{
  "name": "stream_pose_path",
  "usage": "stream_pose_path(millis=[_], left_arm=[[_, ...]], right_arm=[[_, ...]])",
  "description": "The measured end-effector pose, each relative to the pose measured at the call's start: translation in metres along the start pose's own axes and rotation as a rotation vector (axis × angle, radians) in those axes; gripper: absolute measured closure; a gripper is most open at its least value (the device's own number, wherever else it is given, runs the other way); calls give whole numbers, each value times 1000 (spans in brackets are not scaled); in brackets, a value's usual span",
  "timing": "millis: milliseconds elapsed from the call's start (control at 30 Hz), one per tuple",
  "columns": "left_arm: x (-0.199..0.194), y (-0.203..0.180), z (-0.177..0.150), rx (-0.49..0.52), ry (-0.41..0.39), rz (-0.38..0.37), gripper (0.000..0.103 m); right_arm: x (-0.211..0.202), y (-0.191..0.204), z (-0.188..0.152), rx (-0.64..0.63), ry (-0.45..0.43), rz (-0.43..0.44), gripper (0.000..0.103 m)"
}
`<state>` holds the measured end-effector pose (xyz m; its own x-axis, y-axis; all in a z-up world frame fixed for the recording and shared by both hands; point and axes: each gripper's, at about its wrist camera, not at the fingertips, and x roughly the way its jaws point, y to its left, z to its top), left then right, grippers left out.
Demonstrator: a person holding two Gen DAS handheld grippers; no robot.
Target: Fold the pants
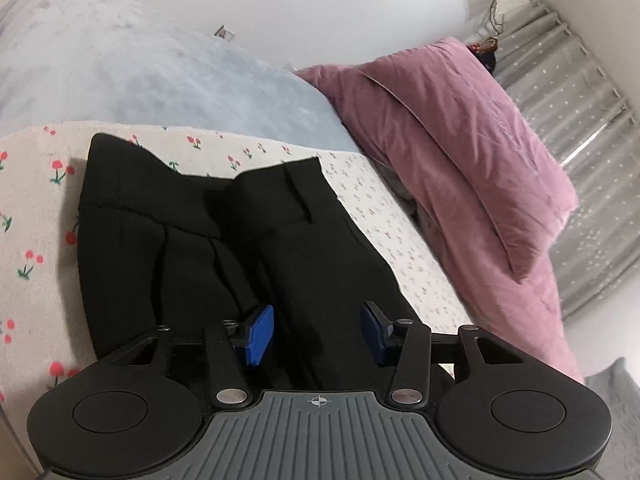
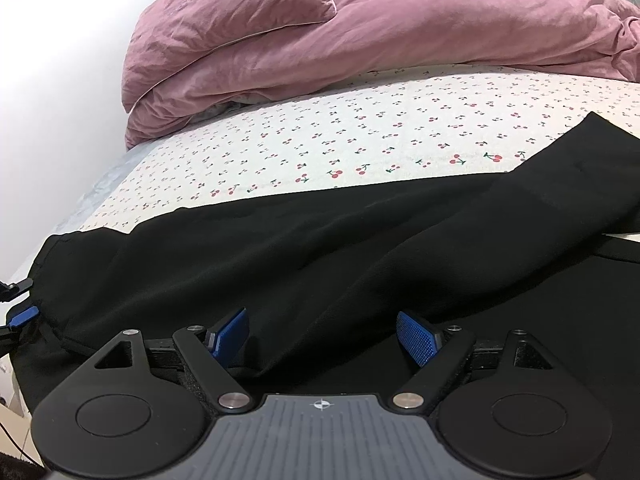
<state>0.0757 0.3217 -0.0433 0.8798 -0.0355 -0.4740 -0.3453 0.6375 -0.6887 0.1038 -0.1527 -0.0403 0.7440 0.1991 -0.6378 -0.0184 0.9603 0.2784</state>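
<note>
Black pants (image 1: 224,248) lie on the cherry-print sheet (image 1: 32,200), their waistband and a belt loop at the far end in the left wrist view. My left gripper (image 1: 317,333) hovers low over the cloth with its blue pads apart; a ridge of black fabric runs between them, untouched by the pads. In the right wrist view the pants (image 2: 320,248) stretch across the bed from left to right. My right gripper (image 2: 324,337) stands wide open over a fold of the cloth. One of the left gripper's blue pads (image 2: 25,315) shows at the left edge by the pants' end.
A crumpled pink duvet (image 2: 320,40) and pillow (image 1: 460,140) are piled at the far side of the bed. A pale blue blanket (image 1: 140,72) lies against the white wall. Grey star-print curtains (image 1: 580,128) hang at the right. The bed's edge drops off at the left in the right wrist view.
</note>
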Motion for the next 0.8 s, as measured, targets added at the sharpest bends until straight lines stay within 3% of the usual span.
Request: stream_pose_path(millis=[133, 267, 300, 333, 367, 400, 467, 667, 800], left_arm=[[9, 1, 5, -3, -25, 40, 58], [15, 8, 11, -23, -51, 73, 66], [16, 8, 13, -19, -62, 83, 70], [16, 10, 15, -16, -70, 94, 82], [18, 10, 16, -13, -73, 104, 89], [18, 12, 17, -15, -72, 95, 92], [14, 12, 19, -19, -80, 66, 97], [-17, -6, 24, 56, -124, -19, 98], [-43, -6, 31, 98, -122, -8, 98]], right_arm=[[1, 0, 1, 0, -8, -24, 26], [1, 2, 0, -13, -20, -55, 38], [1, 2, 0, -17, -26, -67, 46], [1, 2, 0, -22, -31, -82, 52], [1, 2, 1, -27, -37, -97, 66], [0, 1, 2, -28, -40, -106, 83], [-3, -5, 5, 6, -44, -97, 98], [-41, -3, 12, 28, -127, -71, 101], [-71, -4, 7, 35, -120, -9, 101]])
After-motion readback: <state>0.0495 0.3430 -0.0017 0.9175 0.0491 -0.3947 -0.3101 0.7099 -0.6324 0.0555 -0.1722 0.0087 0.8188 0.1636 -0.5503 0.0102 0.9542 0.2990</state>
